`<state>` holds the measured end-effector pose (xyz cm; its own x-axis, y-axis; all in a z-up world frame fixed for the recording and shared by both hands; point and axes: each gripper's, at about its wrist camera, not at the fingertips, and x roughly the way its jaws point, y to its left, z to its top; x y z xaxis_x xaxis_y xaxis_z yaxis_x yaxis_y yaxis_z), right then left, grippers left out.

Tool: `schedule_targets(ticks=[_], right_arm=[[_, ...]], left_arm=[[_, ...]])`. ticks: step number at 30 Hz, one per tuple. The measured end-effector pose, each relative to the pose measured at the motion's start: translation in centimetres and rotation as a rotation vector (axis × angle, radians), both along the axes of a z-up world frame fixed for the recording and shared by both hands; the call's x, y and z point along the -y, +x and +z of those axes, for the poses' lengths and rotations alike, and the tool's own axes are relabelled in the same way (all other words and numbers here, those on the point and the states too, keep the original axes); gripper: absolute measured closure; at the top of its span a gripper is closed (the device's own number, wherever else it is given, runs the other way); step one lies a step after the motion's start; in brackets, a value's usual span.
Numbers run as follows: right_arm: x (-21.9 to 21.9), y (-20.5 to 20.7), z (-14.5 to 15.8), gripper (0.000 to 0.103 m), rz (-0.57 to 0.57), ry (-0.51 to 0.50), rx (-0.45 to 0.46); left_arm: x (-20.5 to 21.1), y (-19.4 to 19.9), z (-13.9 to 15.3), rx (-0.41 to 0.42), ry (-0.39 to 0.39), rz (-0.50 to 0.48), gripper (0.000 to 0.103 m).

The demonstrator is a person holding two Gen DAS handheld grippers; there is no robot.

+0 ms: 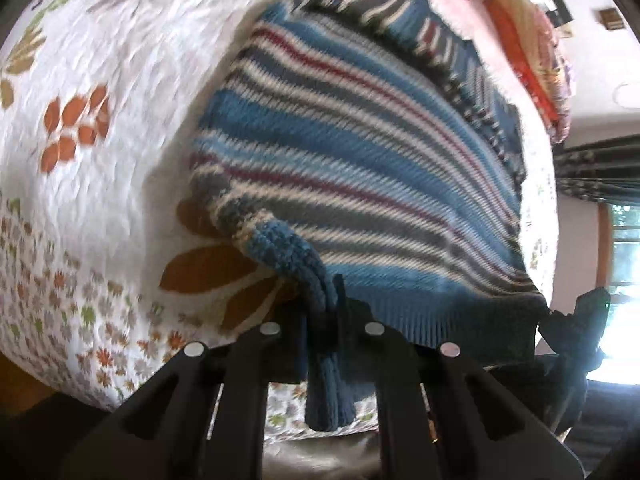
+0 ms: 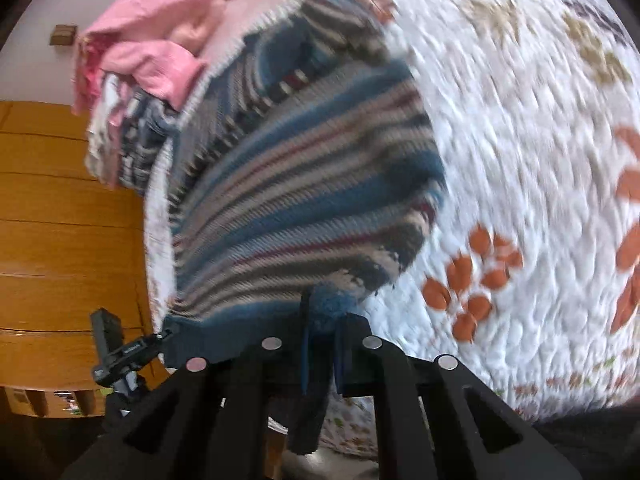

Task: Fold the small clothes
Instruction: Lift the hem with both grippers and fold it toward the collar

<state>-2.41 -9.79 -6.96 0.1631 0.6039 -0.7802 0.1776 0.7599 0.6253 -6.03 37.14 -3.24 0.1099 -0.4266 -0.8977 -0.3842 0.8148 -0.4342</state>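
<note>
On the bed point(image 1: 100, 168), spread with a white quilt printed with orange and grey leaves and small flowers, we see a striped knitted sweater point(image 1: 360, 152) lying near the bed's near edge, its blue ribbed hem turned toward us. Its bands run blue, white, grey and dark red. The far part of the sweater reaches toward a pile of clothes point(image 2: 160, 52), pink ones on top, that sits at the bed's far edge.

Our left tool point(image 1: 324, 320) is clenched on one corner of the hem: a thick fold of blue rib is pinched between its two black fingers and hangs down below them, past the bed's edge. Our right tool point(image 2: 320, 328) is likewise clamped on the other hem corner, with dark blue knit gathered between its fingers and trailing beneath. Between the two grips the hem looks stretched fairly straight.

In the left wrist view the right tool shows at the right end of the hem. In the right wrist view the left tool shows at the left end of it, in front of a wooden panel point(image 2: 60, 240) beyond the bed's side. Both views are blurred, so finer details of the knit are hard to read. A window point(image 1: 624, 248) with a dark curtain shows past the bed in the left wrist view.
</note>
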Motion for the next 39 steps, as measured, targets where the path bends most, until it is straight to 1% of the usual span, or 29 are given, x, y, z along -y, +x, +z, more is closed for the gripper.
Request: schedule_targets(ticks=[2, 6, 7, 8, 11, 15, 16, 19, 20, 22, 24, 25, 27, 29, 31, 32, 33, 34, 35, 37, 38, 39], right_arm=[[0.5, 1.5, 0.5, 0.094, -0.004, 0.012, 0.008], [0.0, 5.1, 1.0, 0.094, -0.002, -0.011, 0.005], [0.0, 5.7, 1.0, 0.094, 0.000, -0.017, 0.003], [-0.1, 6.8, 0.8, 0.094, 0.002, -0.030, -0.003], [-0.3, 9.3, -0.2, 0.094, 0.010, -0.051, -0.029], [0.1, 11.8, -2.4, 0.094, -0.007, -0.035, -0.089], [0.3, 12.3, -2.9, 0.094, -0.015, -0.031, -0.102], [1.2, 13.2, -4.8, 0.093, -0.059, -0.001, -0.153], [1.6, 13.3, -5.3, 0.093, -0.083, 0.012, -0.172], [2.4, 13.4, -6.0, 0.091, -0.115, 0.033, -0.205], [2.9, 13.3, -6.1, 0.086, -0.133, 0.051, -0.225], [3.1, 13.3, -5.9, 0.085, -0.137, 0.051, -0.225], [3.2, 13.4, -5.4, 0.084, -0.131, 0.041, -0.209], [2.9, 13.5, -4.9, 0.082, -0.120, 0.032, -0.196], [2.7, 13.5, -4.4, 0.081, -0.116, 0.009, -0.187], [2.7, 13.5, -4.2, 0.078, -0.115, -0.007, -0.187], [2.9, 13.6, -3.9, 0.070, -0.119, -0.045, -0.180], [3.2, 13.6, -3.3, 0.064, -0.129, -0.106, -0.161], [3.6, 13.8, -2.6, 0.057, -0.138, -0.173, -0.139], [4.3, 13.9, -1.5, 0.055, -0.151, -0.262, -0.093], [4.7, 14.0, -0.7, 0.053, -0.158, -0.276, -0.051], [4.7, 14.1, -0.3, 0.046, -0.149, -0.258, -0.029]], left_arm=[[-0.7, 1.5, 0.6, 0.017, -0.002, 0.011, 0.095], [-2.6, 4.8, 1.9, 0.064, -0.022, 0.048, 0.095], [-3.6, 5.4, 1.8, 0.070, -0.028, 0.047, 0.095], [-3.8, 6.3, 1.7, 0.073, -0.029, 0.042, 0.095], [-4.3, 8.0, 1.0, 0.054, -0.022, 0.035, 0.095], [-4.5, 10.6, -1.2, -0.003, -0.033, 0.045, 0.093], [-4.5, 11.1, -1.7, -0.012, -0.036, 0.047, 0.090], [-5.0, 12.5, -2.5, -0.029, -0.058, 0.079, 0.085], [-5.2, 12.9, -2.6, -0.033, -0.075, 0.094, 0.083], [-5.9, 13.6, -2.6, -0.031, -0.127, 0.143, 0.075], [-6.6, 13.9, -2.2, -0.023, -0.181, 0.189, 0.071], [-7.0, 13.9, -1.8, -0.012, -0.191, 0.210, 0.066], [-7.8, 14.0, -0.6, 0.023, -0.173, 0.241, 0.058], [-8.2, 14.2, 0.4, 0.055, -0.130, 0.246, 0.056], [-8.2, 14.3, 1.1, 0.072, -0.083, 0.224, 0.052], [-8.0, 14.4, 1.2, 0.077, -0.062, 0.207, 0.052], [-7.8, 14.5, 1.2, 0.077, -0.043, 0.190, 0.052], [-7.3, 14.7, 1.1, 0.073, -0.014, 0.158, 0.051], [-7.0, 14.8, 1.0, 0.070, 0.003, 0.140, 0.050], [-6.2, 15.2, 0.9, 0.070, 0.055, 0.088, 0.048], [-6.1, 15.3, 0.8, 0.072, 0.070, 0.071, 0.047], [-5.8, 15.5, 0.7, 0.074, 0.088, 0.050, 0.045]])
